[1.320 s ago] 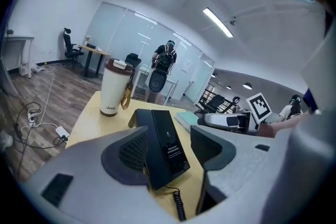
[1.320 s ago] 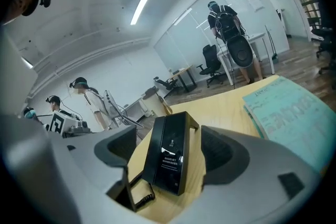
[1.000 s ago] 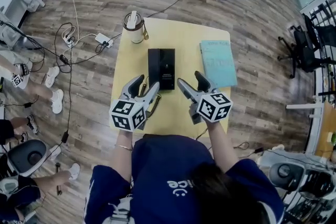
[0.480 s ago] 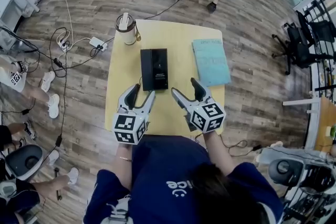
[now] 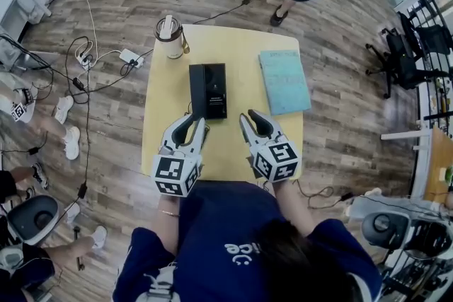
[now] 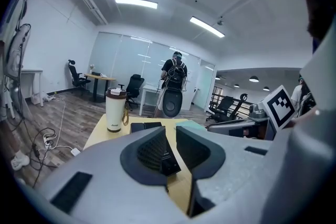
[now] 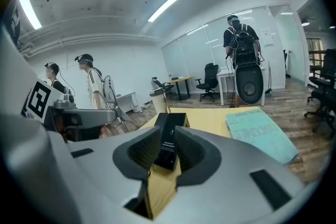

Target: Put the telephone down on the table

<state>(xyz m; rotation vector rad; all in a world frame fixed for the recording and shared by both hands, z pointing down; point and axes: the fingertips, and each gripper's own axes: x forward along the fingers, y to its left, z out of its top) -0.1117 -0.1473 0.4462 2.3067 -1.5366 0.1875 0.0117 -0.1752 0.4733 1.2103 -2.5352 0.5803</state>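
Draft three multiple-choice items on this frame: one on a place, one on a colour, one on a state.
1. Where does the tumbler stand?
A. at the far-left corner of the table
B. on a chair
C. on the floor

2. What colour is the book?
A. red
B. teal
C. black

3. How is the telephone placed?
A. on end
B. leaning on the tumbler
C. flat on the table

Key:
1 A: it stands at the yellow table's far-left corner.
2 B: its cover is teal.
3 C: it lies flat mid-table, apart from the tumbler and book.
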